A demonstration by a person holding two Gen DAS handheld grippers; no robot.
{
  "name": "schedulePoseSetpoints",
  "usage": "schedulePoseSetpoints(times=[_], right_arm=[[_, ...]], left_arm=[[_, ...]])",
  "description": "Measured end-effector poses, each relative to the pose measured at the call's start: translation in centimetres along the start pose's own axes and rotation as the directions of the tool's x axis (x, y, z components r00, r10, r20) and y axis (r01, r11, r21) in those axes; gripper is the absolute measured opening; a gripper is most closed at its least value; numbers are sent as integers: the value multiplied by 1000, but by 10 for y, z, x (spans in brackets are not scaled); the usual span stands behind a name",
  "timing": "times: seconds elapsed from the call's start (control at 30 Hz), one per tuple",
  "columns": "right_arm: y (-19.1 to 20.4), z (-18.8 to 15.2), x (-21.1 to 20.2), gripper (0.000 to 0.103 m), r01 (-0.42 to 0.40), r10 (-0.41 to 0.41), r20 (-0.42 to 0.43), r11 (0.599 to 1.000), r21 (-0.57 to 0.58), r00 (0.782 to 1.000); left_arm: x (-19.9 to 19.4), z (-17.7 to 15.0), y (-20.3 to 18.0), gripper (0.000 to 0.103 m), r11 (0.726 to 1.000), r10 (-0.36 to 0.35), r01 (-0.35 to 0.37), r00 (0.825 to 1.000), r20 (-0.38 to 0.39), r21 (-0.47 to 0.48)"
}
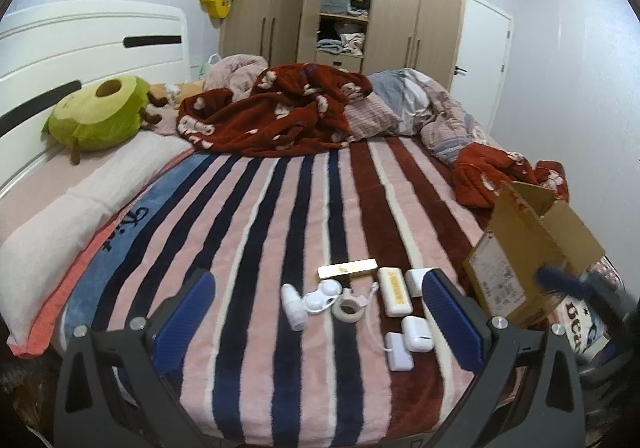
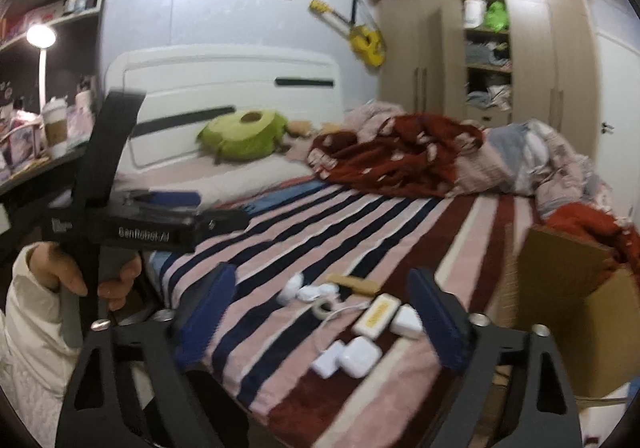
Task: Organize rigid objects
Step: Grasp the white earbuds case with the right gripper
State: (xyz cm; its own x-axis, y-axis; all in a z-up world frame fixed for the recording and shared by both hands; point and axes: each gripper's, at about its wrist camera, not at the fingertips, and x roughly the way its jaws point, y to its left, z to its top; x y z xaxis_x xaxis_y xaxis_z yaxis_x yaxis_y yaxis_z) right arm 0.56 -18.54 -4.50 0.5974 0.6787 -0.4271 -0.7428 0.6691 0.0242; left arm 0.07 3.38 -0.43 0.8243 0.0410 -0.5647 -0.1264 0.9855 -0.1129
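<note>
Clearly, the small hard things lay in a loose group on the striped pink, dark blue and maroon plush blanket (image 1: 280,208), in the lower middle of both views. Among them were a white oblong case with a yellow label (image 1: 395,291), a white rounded earbud-style case (image 1: 417,333), a flat white rectangular block with a thin cord (image 1: 398,351), a small white bottle lying on its side (image 1: 293,307), a small roll of pale tape (image 1: 347,309) and a thin cream and gold box (image 1: 347,269). To me they seemed light and stiff, and their smooth plastic was probably slippery. The soft blanket would give way under them, so I would take each one across its two long flat sides, low down. The bottle was round and could roll; I would grip it across the middle of its body.

An open brown cardboard box (image 1: 532,248) stood at the right edge, just beside the group, and was likely the place for them.

The left gripper (image 1: 318,314) stood wide open with nothing between its blue pads; it hung near the group, and I could not tell any touch. The right gripper (image 2: 322,318) was partly open and also empty, its jaws well apart from the things in front of it.
</note>
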Motion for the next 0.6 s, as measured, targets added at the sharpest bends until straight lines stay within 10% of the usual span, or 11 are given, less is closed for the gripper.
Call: schedulePoseSetpoints(times=[0.33, 0.6], right_arm=[[-29, -74, 98, 36, 197, -143, -270, 963, 182, 952], [-61, -100, 139, 45, 218, -82, -352, 903, 369, 933]], left_arm=[[32, -17, 38, 102, 994, 90, -89, 996, 7, -63], [36, -26, 53, 102, 992, 111, -108, 993, 42, -70]])
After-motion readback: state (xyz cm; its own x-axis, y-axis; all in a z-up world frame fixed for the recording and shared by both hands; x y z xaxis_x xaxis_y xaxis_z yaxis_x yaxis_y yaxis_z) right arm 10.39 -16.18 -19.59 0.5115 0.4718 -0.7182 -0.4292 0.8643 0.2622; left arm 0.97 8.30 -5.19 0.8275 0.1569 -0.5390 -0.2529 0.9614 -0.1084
